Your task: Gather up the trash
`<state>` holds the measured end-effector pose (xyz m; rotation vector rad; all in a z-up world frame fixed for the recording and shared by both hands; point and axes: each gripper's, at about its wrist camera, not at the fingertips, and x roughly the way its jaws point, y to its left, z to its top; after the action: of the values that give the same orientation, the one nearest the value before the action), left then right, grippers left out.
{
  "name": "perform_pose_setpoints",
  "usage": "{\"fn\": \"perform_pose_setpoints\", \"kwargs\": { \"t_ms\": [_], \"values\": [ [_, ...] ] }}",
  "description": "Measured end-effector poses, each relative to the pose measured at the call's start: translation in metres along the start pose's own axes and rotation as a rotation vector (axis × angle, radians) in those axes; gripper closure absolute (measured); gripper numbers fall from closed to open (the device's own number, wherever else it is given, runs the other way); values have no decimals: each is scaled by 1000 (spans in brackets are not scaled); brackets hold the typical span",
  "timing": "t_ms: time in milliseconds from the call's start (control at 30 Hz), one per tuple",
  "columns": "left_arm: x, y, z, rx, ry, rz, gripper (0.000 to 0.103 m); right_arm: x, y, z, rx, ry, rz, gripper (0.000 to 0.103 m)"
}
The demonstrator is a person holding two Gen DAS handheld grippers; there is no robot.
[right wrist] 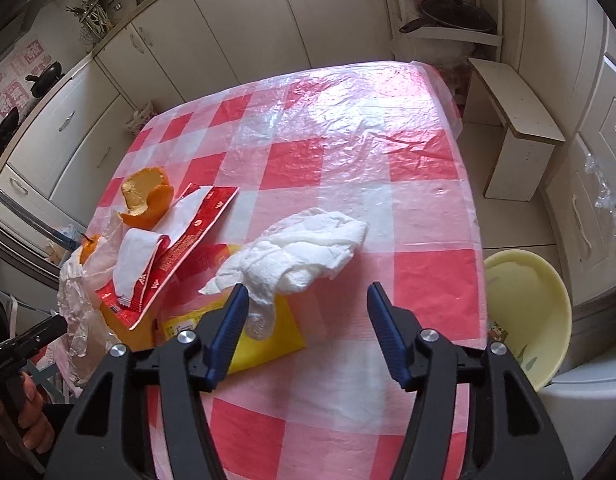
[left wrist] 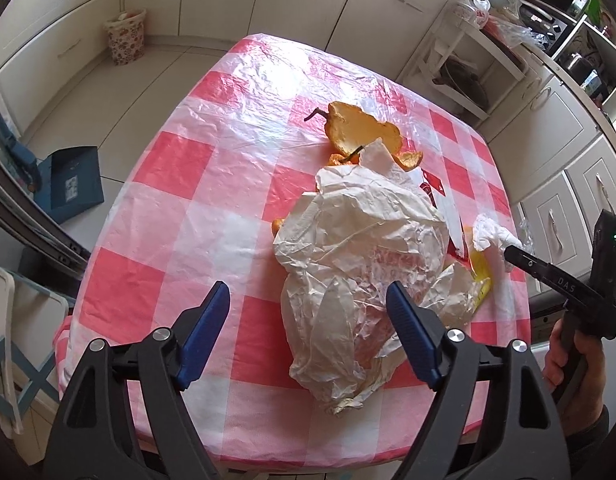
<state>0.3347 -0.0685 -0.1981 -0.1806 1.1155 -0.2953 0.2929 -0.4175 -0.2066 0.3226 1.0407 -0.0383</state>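
On the table covered with a glossy red-and-white checked plastic cloth point(left wrist: 180, 184), the trash lies in a loose heap. Furthest left, the left gripper point(left wrist: 308, 312) hovers with its 2 blue ribbed fingers point(left wrist: 206, 320) spread wide, nothing pressed between them; the crumpled translucent white plastic bag point(left wrist: 360, 248) sits just ahead and partly between them. That bag looks thin, light and slippery, so a pinch on a bunched fold near its middle would likely hold better than a grip on a flat edge. Beyond it lie curled orange peel pieces point(left wrist: 360, 128), stiff but brittle-looking, with a pale pithy inside. To their right, the torn red-and-white foil snack wrapper point(right wrist: 180, 236) lies flat and creased, partly over a yellow plastic packet point(right wrist: 276, 332); both look smooth and would probably slide unless taken by an edge. On the packet rests the crumpled white paper tissue point(right wrist: 300, 252), soft, light and easily squashed. The right gripper point(right wrist: 304, 332) hangs over its near end, jaws apart, its left finger touching or just beside the tissue's tail, gripping nothing. Far right, off the table, stands a pale yellow plastic basin point(right wrist: 544, 300).
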Motion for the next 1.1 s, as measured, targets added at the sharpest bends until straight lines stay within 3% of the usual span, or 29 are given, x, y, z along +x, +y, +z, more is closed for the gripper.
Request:
{"fn": "perform_pose_setpoints", "kwargs": {
  "t_ms": [133,233,533,600,700,767,833,967,1100],
  "values": [
    [0,-1,-2,3,3,0,26,-6,-3,-1,-13,-41,-65,39],
    [0,-2,-2,6,3,-1,26,-12,-2,3,-7,-92,-25,31],
    [1,-1,0,4,3,-8,26,11,7,13,0,-60,25,31],
    [2,-1,0,6,5,-11,26,19,6,13,8,-39,28,37],
    [4,-2,0,15,6,-19,27,29,3,11,19,-4,32,56],
    [3,-5,0,32,0,-26,39,31,3,11,2,-8,17,70],
    [1,-7,-1,47,-3,-28,57,31,1,11,7,-1,34,81],
    [-1,-8,-1,61,-13,-19,72,24,1,11,4,-21,38,87],
    [-7,-4,1,50,-36,-22,79,13,1,14,11,-51,55,88]
  ]
}}
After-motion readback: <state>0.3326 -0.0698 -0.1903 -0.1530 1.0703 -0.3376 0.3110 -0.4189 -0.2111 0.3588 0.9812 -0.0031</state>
